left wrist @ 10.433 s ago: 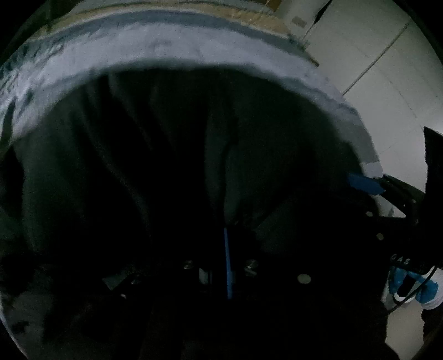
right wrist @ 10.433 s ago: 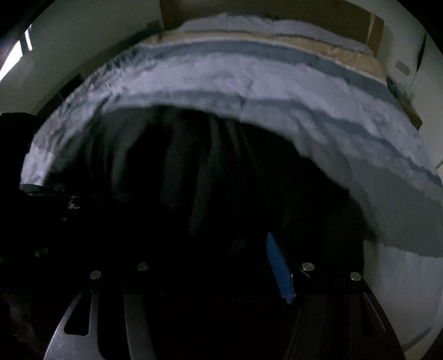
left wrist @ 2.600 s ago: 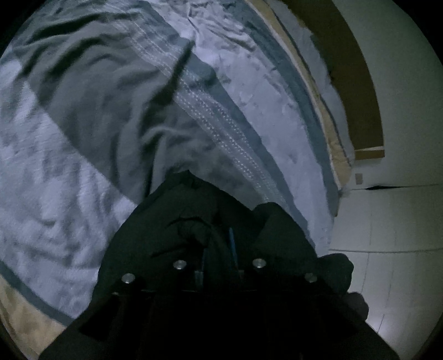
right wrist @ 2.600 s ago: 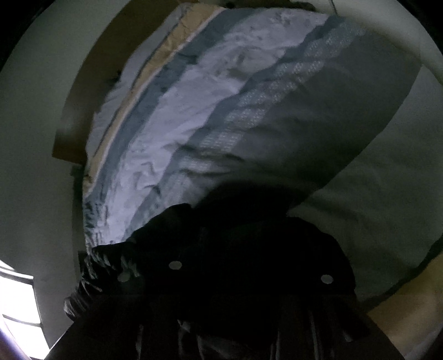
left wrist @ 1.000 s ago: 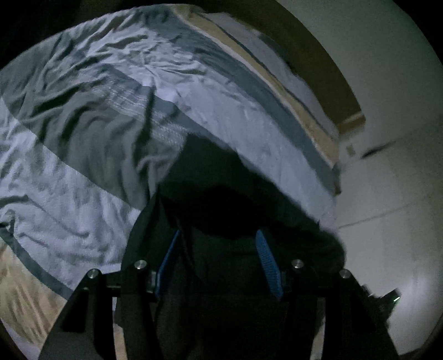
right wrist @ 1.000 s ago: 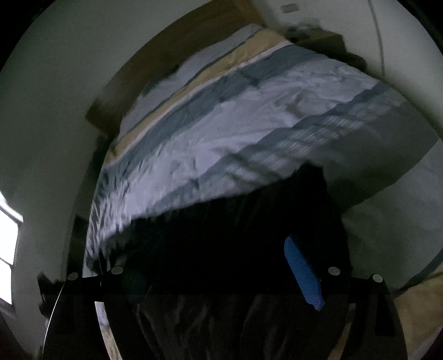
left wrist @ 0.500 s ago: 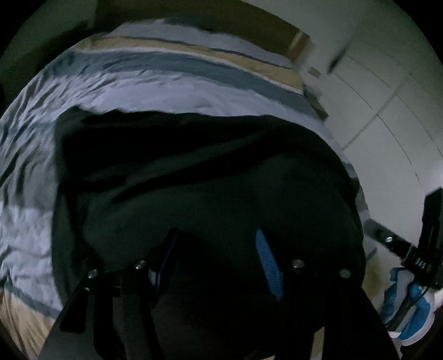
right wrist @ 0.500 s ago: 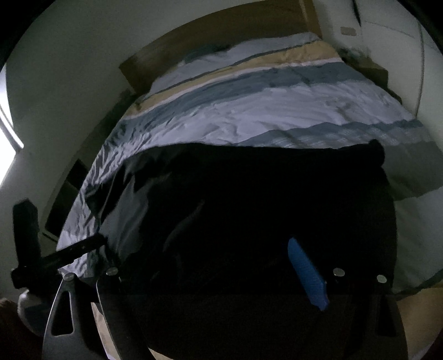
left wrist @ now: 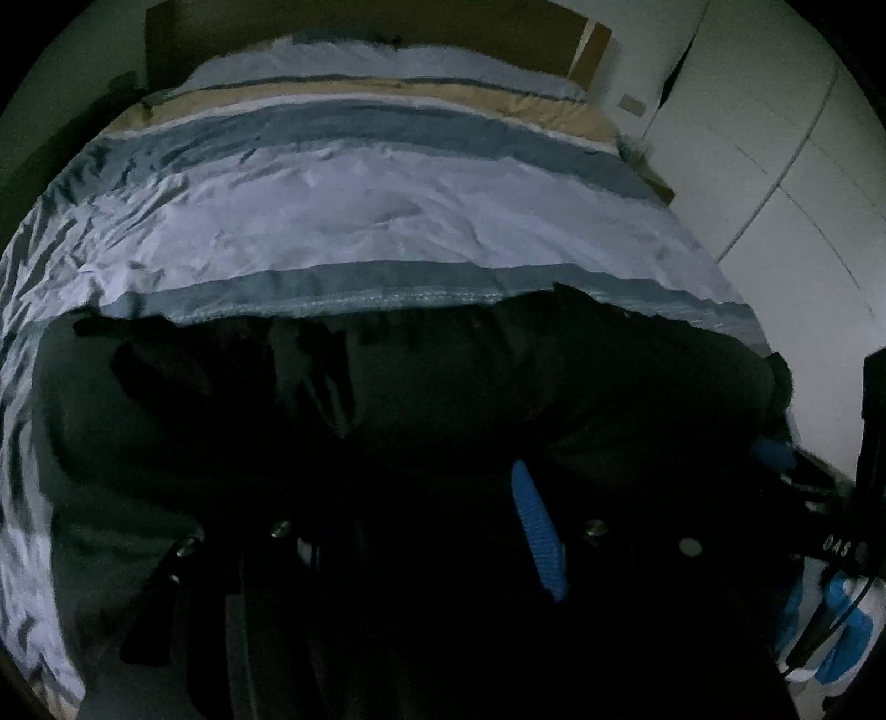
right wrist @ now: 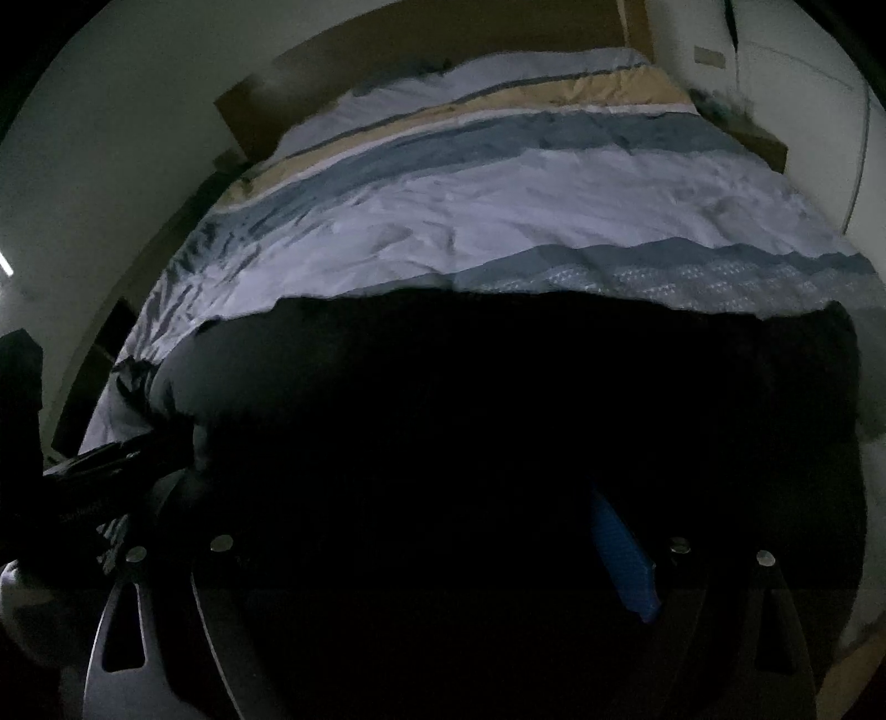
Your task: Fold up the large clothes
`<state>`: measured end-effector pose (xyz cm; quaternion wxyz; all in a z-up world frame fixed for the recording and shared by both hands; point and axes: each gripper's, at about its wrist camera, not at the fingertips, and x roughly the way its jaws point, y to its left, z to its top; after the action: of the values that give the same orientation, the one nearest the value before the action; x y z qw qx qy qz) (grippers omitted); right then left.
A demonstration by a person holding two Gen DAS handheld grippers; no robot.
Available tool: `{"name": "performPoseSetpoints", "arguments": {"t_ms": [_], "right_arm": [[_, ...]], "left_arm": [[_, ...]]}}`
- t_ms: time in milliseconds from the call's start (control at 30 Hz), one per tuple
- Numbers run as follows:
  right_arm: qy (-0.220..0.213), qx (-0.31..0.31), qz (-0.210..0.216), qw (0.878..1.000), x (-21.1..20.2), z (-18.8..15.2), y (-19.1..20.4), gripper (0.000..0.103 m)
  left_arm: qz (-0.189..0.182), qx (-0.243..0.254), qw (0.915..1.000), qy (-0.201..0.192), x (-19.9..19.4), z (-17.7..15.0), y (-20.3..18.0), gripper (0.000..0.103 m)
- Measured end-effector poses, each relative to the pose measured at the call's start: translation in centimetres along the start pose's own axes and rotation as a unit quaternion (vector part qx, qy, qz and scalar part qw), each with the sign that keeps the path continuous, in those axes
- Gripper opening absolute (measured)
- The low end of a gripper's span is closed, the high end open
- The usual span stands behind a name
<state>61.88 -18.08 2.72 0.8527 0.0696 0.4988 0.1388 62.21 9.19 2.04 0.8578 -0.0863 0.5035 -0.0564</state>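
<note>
A large black garment (left wrist: 421, 387) lies spread across the near end of a striped bed; it also fills the lower half of the right wrist view (right wrist: 498, 415). My left gripper (left wrist: 426, 515) is open low over the garment's near edge, its right blue pad (left wrist: 537, 526) showing and its left finger dark against the cloth. My right gripper (right wrist: 443, 559) is open over the garment too, with only its right blue pad (right wrist: 623, 554) visible. Each gripper shows at the edge of the other's view.
The bed cover (left wrist: 387, 210) has white, blue-grey and tan stripes and runs back to a wooden headboard (left wrist: 387, 22). White wardrobe doors (left wrist: 775, 138) stand on the right. A wall (right wrist: 111, 166) and dark furniture lie left of the bed.
Both grippers have swung down and back toward the bed's near end. The black garment now lies spread flat across the bed below them. Both grippers, shut on it 2.6 s ago, are open.
</note>
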Motion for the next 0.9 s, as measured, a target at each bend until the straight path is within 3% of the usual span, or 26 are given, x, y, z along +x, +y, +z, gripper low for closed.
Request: {"name": "performPoseSetpoints", "arguments": {"t_ms": [133,200,567,767,900], "right_arm": [[0.012,-0.009,-0.010,1.000,3.0,3.3,-0.5,0.096],[0.024,0.000,-0.015,1.000,4.7,4.4,-1.0,0.098],[0.062,0.050,-0.003,0.997,12.2,7.5,-4.3,0.102],[0.060,0.055,0.000,0.997,11.7,7.9,-4.6,0.102],[0.034,0.025,-0.029,0.999,8.7,7.9,-3.9,0.102]], "left_arm": [[0.016,0.018,0.9997,0.005,2.3,3.1,1.3,0.055],[0.024,0.015,0.9995,0.016,4.1,4.3,2.0,0.061],[0.018,-0.013,0.9991,0.037,11.5,7.9,4.0,0.071],[0.009,-0.021,0.9987,0.046,10.9,8.4,4.6,0.073],[0.047,-0.009,0.9985,0.027,7.9,7.6,4.5,0.073]]}}
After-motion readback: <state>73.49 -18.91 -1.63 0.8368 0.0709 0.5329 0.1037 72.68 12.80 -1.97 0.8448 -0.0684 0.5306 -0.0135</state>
